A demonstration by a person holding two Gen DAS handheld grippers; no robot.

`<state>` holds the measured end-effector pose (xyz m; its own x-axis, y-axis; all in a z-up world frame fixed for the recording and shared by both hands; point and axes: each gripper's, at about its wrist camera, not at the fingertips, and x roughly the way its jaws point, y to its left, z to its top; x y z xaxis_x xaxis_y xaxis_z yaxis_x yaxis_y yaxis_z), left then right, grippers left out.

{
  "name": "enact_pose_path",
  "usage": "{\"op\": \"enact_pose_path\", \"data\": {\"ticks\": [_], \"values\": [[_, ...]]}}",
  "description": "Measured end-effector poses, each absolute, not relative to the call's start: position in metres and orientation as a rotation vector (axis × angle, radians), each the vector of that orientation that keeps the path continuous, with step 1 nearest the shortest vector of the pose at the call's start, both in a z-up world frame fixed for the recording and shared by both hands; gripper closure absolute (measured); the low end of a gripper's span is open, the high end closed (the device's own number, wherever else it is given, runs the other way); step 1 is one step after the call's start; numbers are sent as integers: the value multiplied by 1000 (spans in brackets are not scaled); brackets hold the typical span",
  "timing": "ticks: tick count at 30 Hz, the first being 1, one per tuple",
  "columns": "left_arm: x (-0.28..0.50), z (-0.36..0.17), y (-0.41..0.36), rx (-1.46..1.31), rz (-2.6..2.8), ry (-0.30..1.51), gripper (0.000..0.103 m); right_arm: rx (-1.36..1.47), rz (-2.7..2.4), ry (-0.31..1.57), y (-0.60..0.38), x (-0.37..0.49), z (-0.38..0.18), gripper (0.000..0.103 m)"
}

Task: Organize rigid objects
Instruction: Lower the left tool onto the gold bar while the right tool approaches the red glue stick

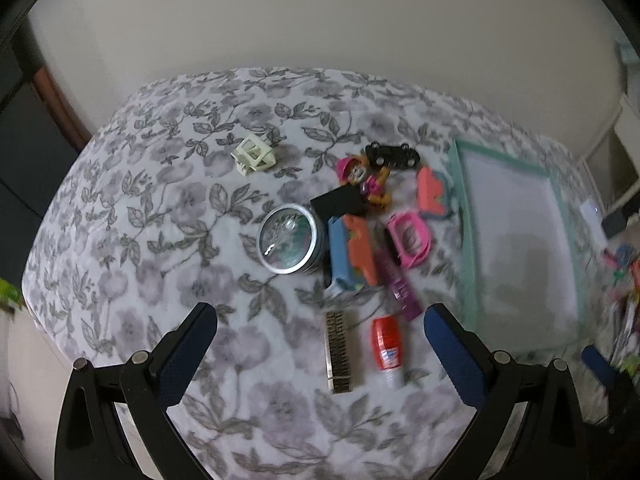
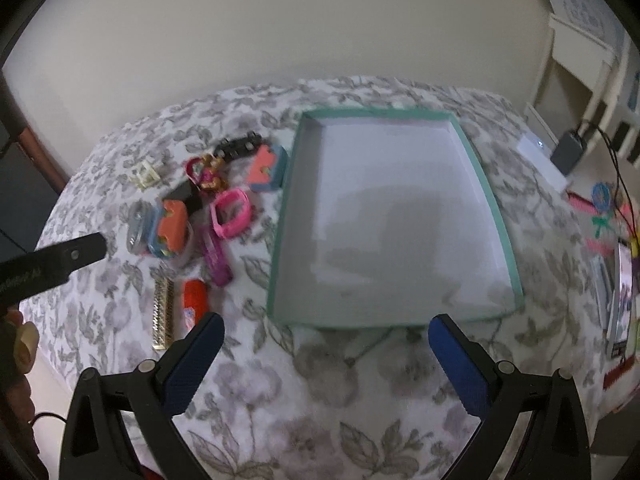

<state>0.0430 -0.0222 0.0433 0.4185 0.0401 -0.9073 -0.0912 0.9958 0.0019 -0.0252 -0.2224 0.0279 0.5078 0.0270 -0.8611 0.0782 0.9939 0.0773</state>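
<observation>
Clutter of eleven small objects [image 1: 348, 240] beside one empty box [image 2: 392, 220].

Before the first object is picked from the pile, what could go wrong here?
1. The items lie tightly together: the orange-and-blue foam block touches the round metal tin with a clear lid, so a wide-open left gripper may push the neighbours.
2. The floral bedcover looks soft, so pressing down may tilt objects.
3. The teal-rimmed shallow box could perhaps shift there.
</observation>
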Motion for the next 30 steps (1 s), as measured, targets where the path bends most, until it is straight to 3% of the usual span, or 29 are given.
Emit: {"op": "enact_pose_path", "data": {"ticks": [9,18,30], "values": [[55,14,-5,-114,254,1202,0,131,41,1016,-210,9,47,0],[60,-30,4,-133,252,1299,0,55,92,1064,-176,32,20,0],[57,-55,-21,2,181,1375,1,173,97,1096,-179,39,-9,1]]}}
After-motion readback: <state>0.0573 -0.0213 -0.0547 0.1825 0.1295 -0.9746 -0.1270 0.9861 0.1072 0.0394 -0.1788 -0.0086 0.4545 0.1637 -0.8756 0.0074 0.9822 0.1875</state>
